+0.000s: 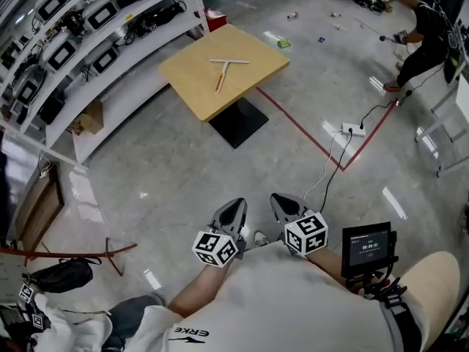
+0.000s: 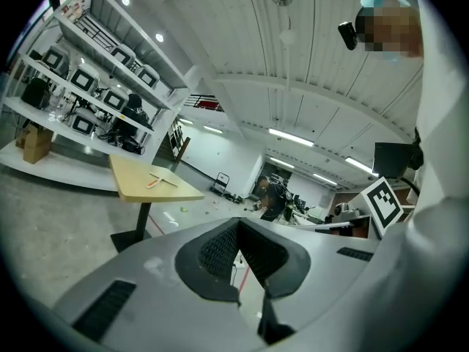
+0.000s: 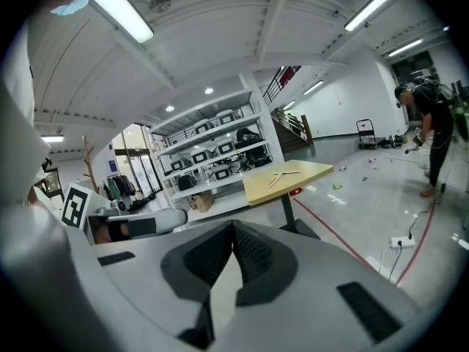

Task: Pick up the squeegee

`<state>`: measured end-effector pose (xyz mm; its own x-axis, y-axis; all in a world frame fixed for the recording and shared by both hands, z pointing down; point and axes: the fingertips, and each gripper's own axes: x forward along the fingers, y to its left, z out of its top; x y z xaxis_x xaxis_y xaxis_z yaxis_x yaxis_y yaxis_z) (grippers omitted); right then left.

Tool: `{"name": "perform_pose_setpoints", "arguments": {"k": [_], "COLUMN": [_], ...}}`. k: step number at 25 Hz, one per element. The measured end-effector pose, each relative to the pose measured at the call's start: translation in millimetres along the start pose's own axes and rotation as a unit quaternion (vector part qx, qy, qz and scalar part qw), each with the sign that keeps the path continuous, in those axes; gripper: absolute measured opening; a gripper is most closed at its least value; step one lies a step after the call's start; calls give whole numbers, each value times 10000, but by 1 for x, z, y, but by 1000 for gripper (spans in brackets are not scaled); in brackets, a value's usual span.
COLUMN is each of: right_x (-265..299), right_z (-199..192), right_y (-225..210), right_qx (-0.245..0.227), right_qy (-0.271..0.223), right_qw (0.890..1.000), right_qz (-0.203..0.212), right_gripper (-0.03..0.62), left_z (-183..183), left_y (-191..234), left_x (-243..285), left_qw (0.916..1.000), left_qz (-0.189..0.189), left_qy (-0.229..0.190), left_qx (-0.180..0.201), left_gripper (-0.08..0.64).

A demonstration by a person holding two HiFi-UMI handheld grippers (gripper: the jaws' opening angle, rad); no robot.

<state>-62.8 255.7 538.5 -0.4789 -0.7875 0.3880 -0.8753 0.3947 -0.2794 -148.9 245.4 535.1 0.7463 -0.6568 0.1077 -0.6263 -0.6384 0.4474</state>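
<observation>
The left gripper (image 1: 233, 213) is empty, its jaws closed with the ribbed pads meeting at the tip, as the left gripper view (image 2: 238, 224) shows. The right gripper (image 1: 281, 204) is just beside it, also closed on nothing, with its pads pressed together in the right gripper view (image 3: 233, 223). Both are held low in front of the person's white shirt, side by side over the glossy grey floor, each with its marker cube towards the body. A small black screen (image 1: 368, 246) sits by the person's right arm. The squeegee (image 1: 223, 70) is well apart from both grippers. It lies flat near the middle of a square yellow wooden table (image 1: 187, 79), T-shaped, with a pale blade and an orange handle. In both gripper views it shows small, on the tabletop beyond the jaws (image 2: 160, 180) (image 3: 281, 174). The table stands on a black pedestal base (image 1: 236, 122). A white shelving rack (image 1: 150, 9) loaded with dark devices runs along its far left, with a cardboard box (image 1: 89, 117) on the lowest shelf. A red tape line (image 1: 308, 134) crosses the floor to the table's right, near a white power strip (image 1: 353, 129). Another person in black (image 1: 425, 35) is bent low in the far right corner.
</observation>
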Motion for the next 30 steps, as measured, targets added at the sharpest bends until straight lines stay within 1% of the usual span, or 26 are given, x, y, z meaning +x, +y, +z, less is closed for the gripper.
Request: {"name": "perform_pose_setpoints", "arguments": {"k": [4,7,11,16,19,21,25,30], "right_x": [15,31,49,76,81,90,120,135], "right_z": [6,14,21,38,42,54,91,112], "right_y": [4,-6,-14,-29,-32,-46,-90,-126], "right_qx": [-62,-62,-63,-85,-93,-95,-109,-115], "right_qy": [56,80,133,88,51,26,-27,-40], "right_qw": [10000,9999,9997,9994,9993,9992,9986,9981], "right_qz": [46,88,184,322,354,395,513,601], "right_gripper": [5,5,5,5,5,5,5,5], "left_z": [5,10,19,28,30,38,63,78], "left_y": [10,22,33,55,59,61,74,77], "left_x": [-1,13,25,45,50,68,125,169], "left_qw": [10000,10000,9999,9994,9994,9994,9993,9989], "left_qz": [-30,21,42,274,303,296,324,382], "left_qy": [-41,-31,-129,-165,-149,-151,-200,-257], "left_qx": [-32,-32,-71,-124,-115,-79,-26,44], "left_gripper": [3,3,3,3,3,3,3,3]}}
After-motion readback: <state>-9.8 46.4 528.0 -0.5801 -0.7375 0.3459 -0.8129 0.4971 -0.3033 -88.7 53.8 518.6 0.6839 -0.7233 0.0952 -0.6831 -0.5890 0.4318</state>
